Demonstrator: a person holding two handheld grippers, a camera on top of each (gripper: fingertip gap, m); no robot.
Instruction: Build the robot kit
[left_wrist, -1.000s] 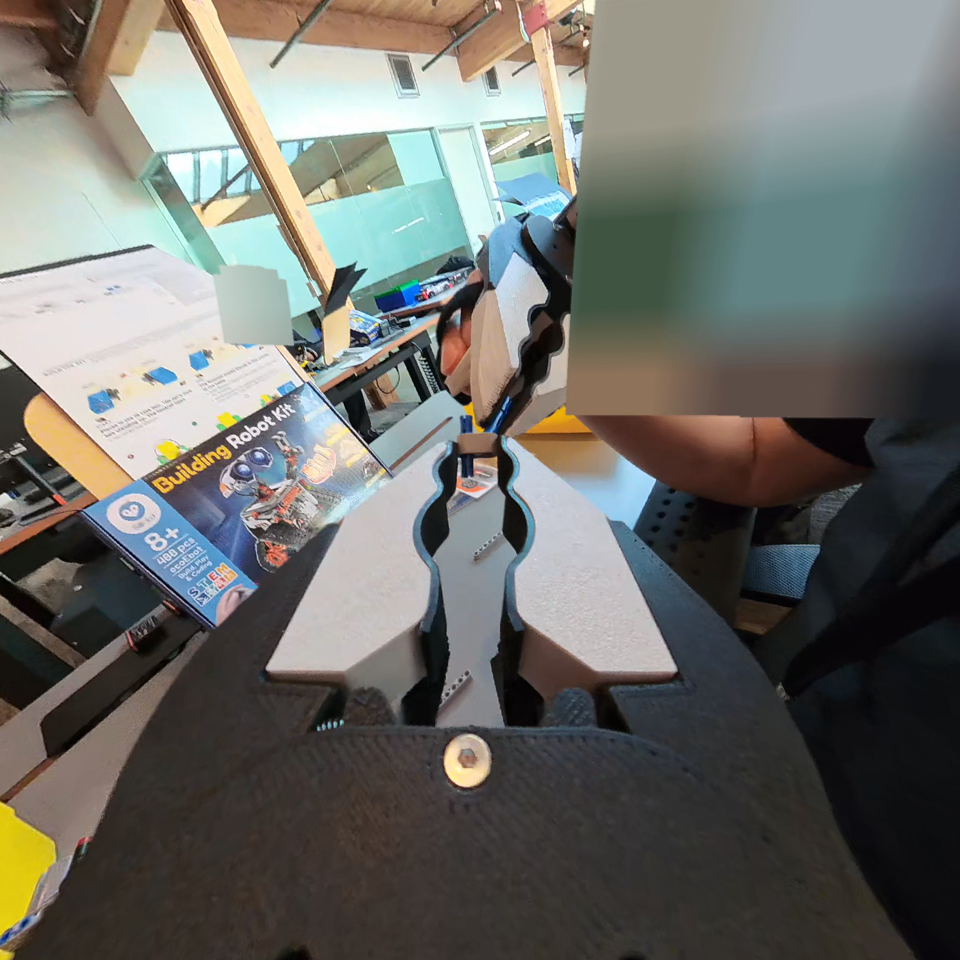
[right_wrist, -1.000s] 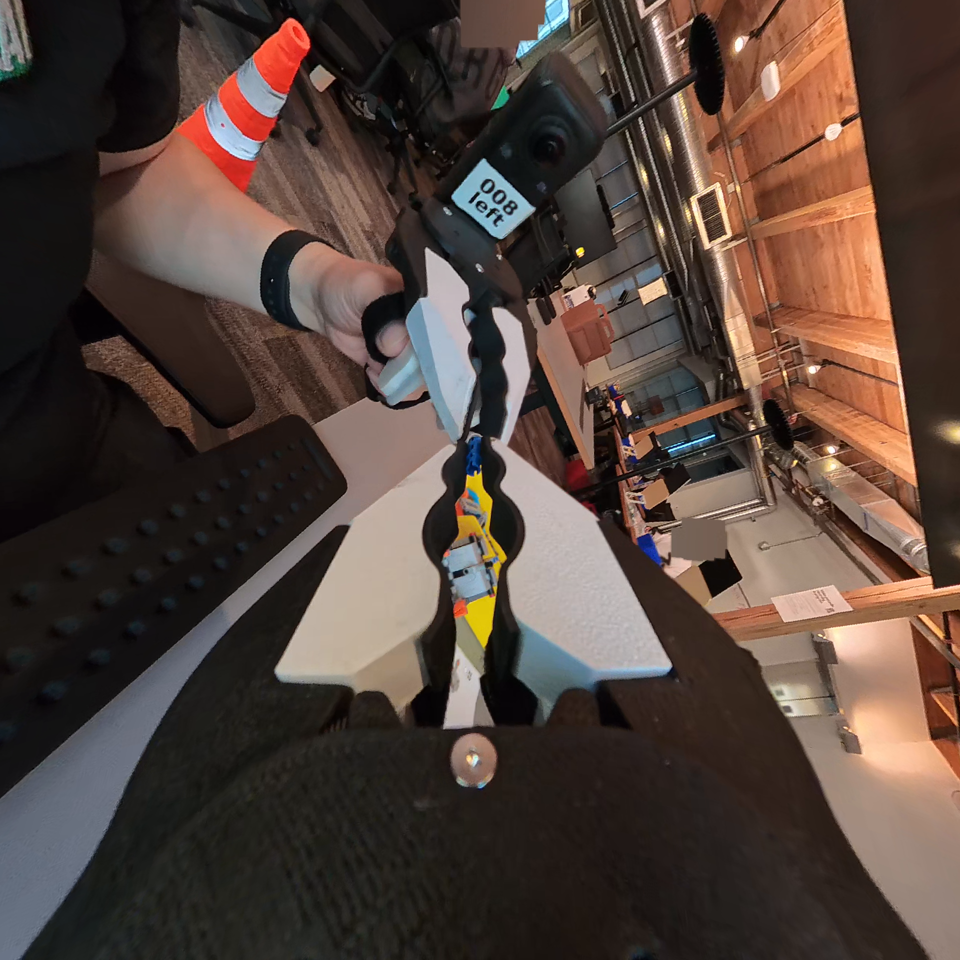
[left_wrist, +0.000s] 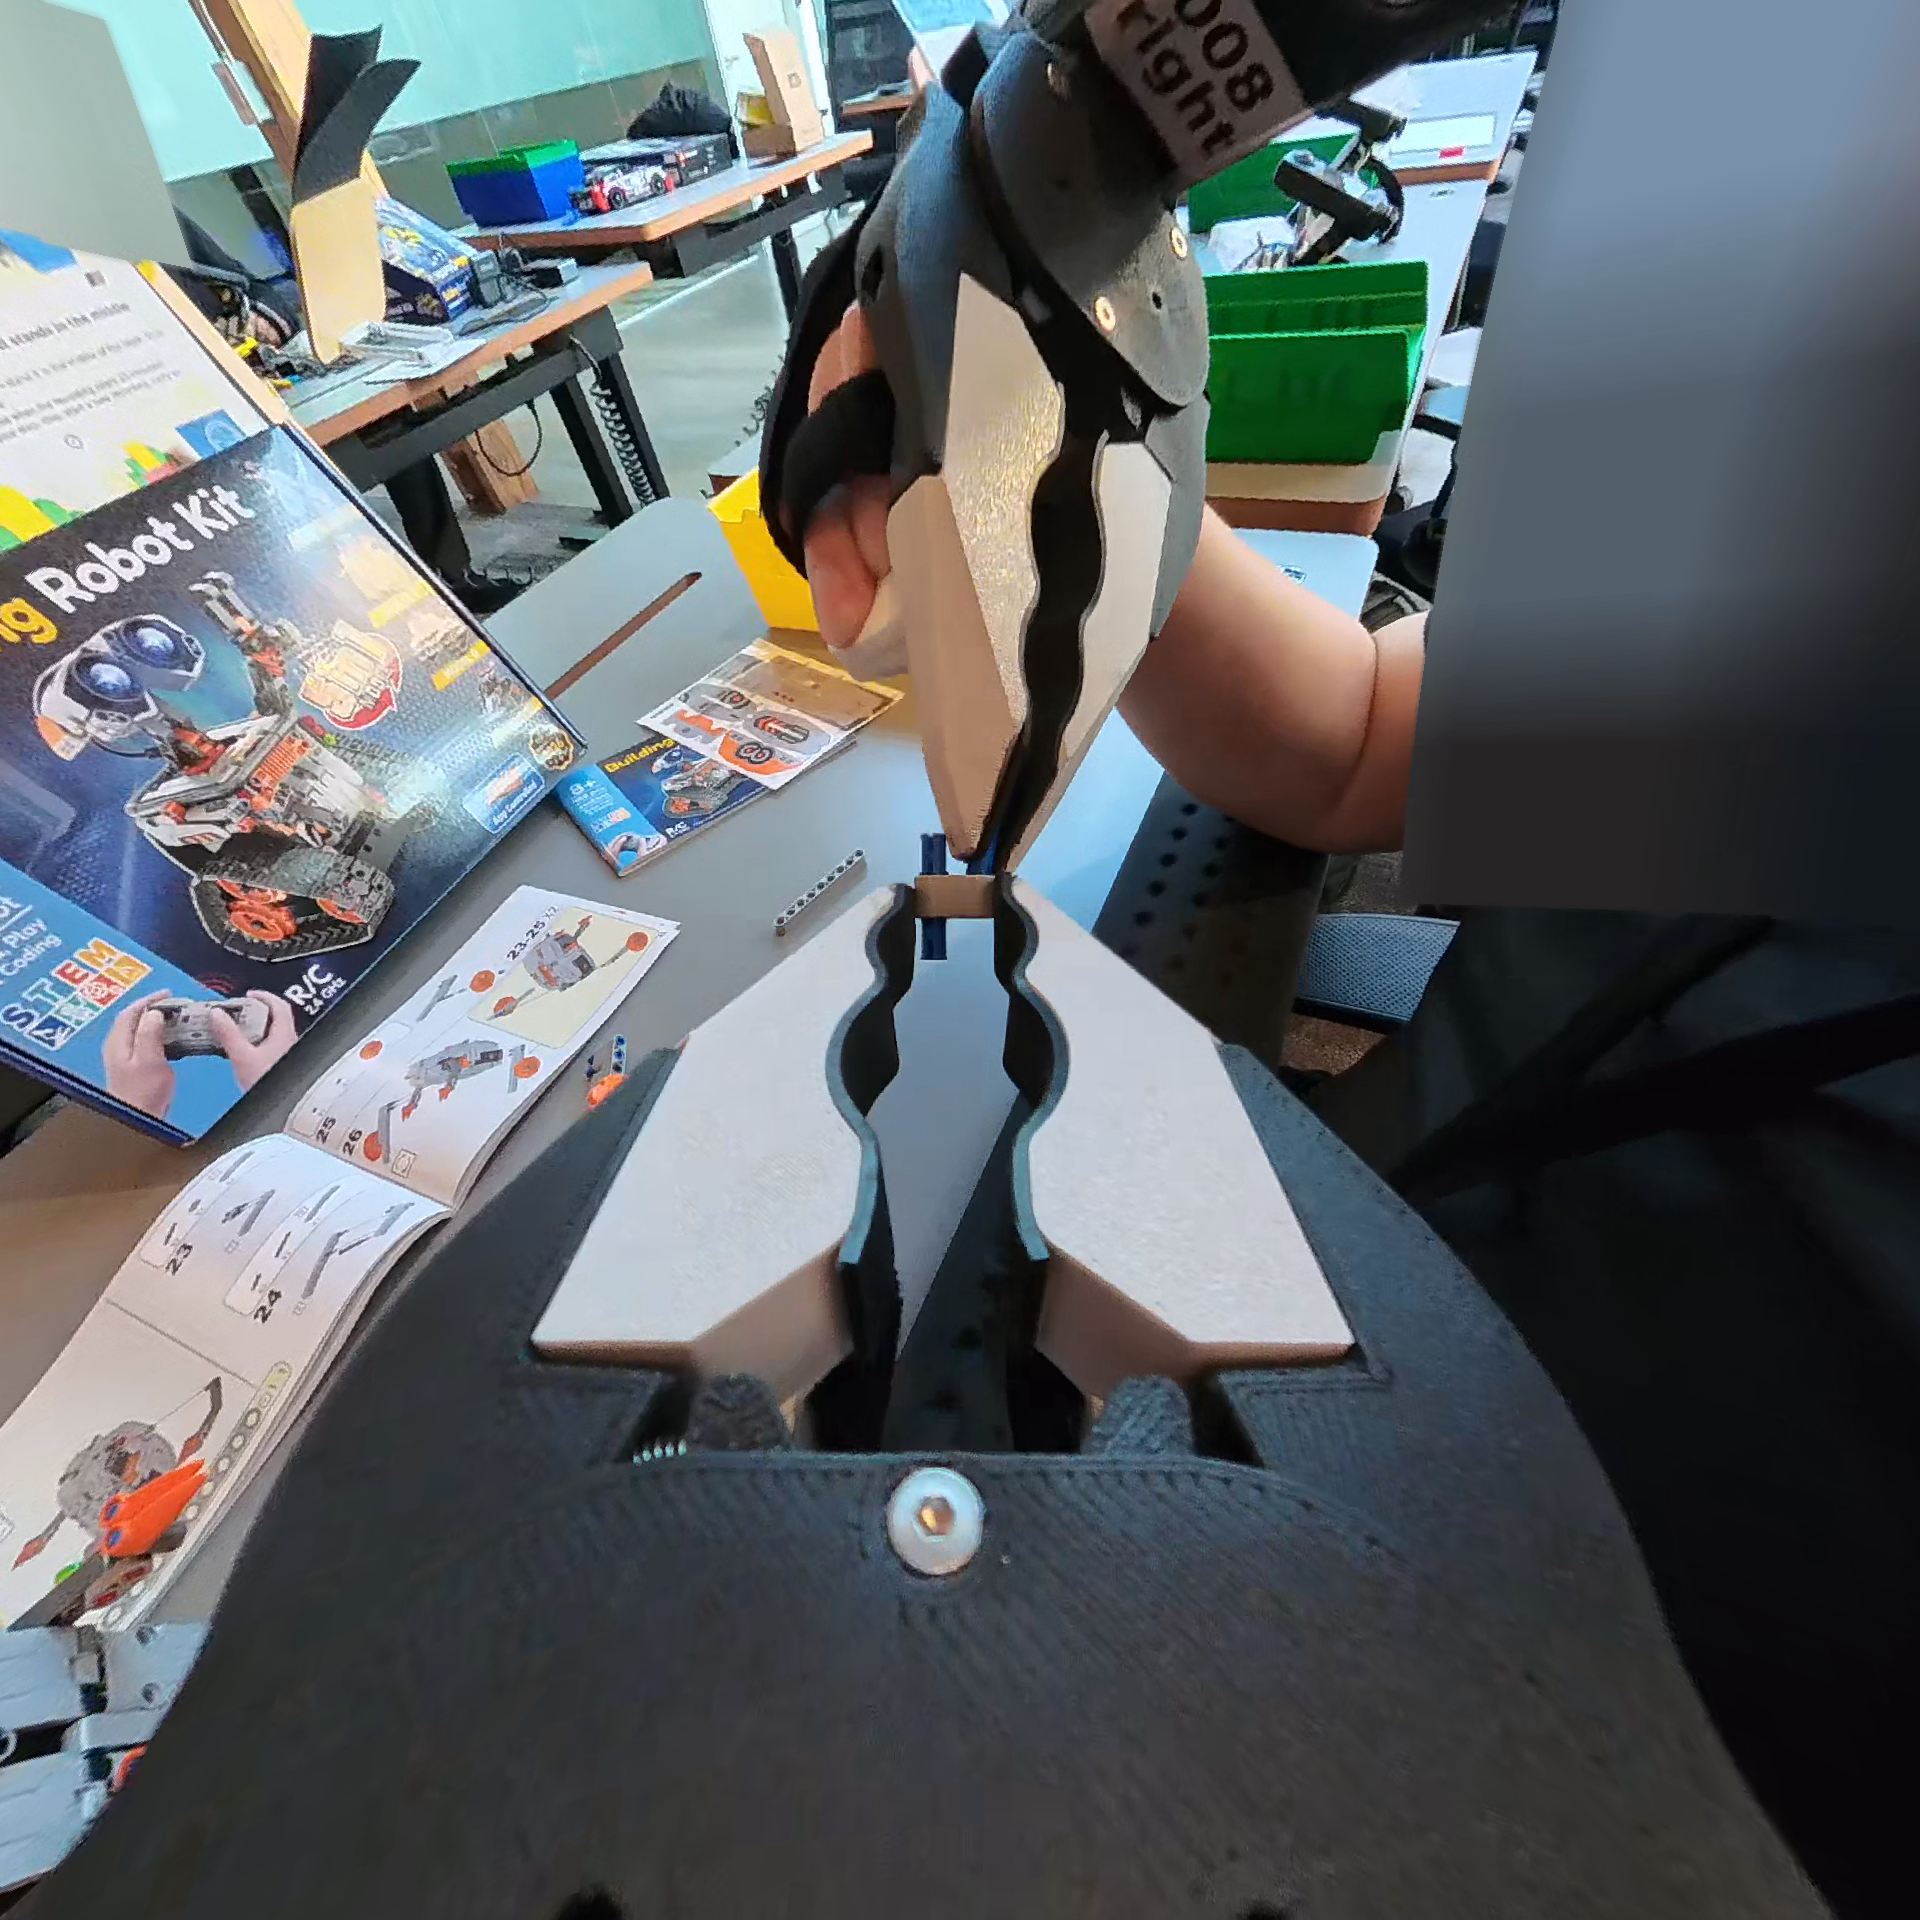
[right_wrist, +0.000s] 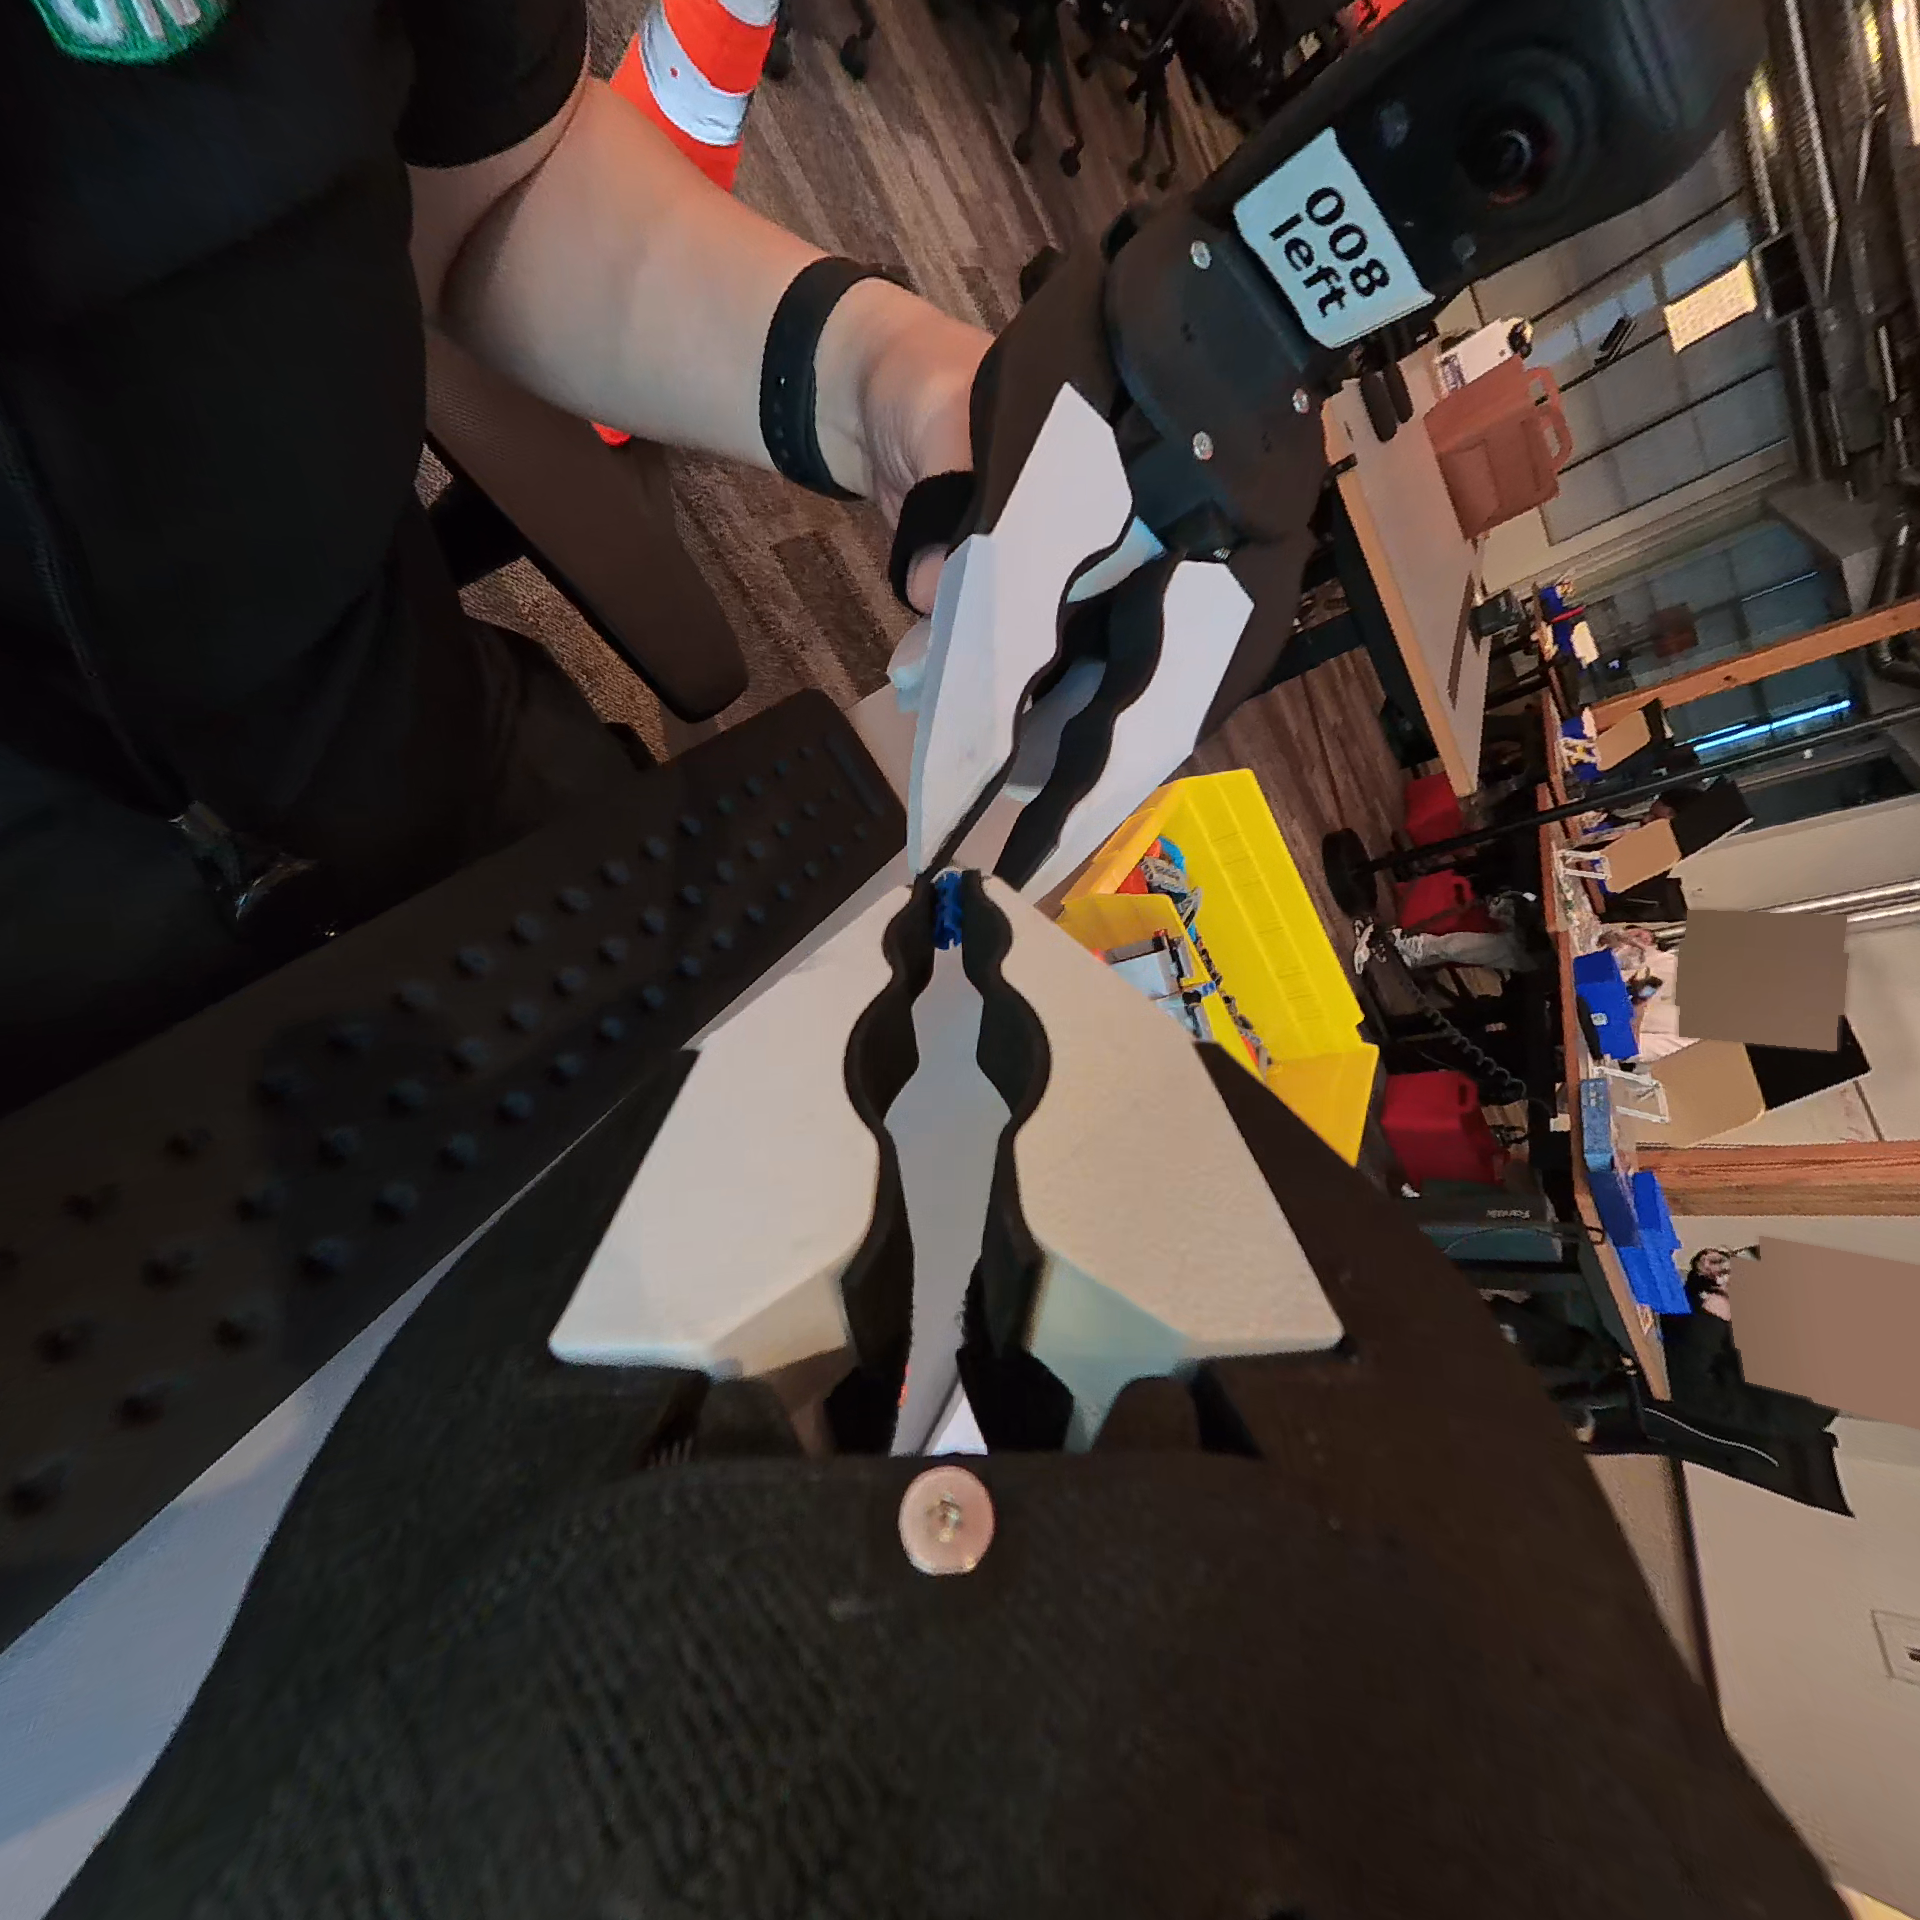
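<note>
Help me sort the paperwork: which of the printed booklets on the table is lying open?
The instruction booklet nearest the left gripper lies open, showing numbered steps. The small blue booklet lies closed, under a sticker sheet.

My left gripper (left_wrist: 954, 902) sat below right gripper (left_wrist: 987, 831), tips meeting; kit box (left_wrist: 239, 748) left, booklet (left_wrist: 343, 1174) before it.

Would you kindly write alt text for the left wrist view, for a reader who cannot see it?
The left gripper clamps a small tan piece with a blue pin through it, while the right gripper reaches down onto a blue part at that spot. Behind, on the grey table, lie an open instruction booklet and a robot kit box.
</note>
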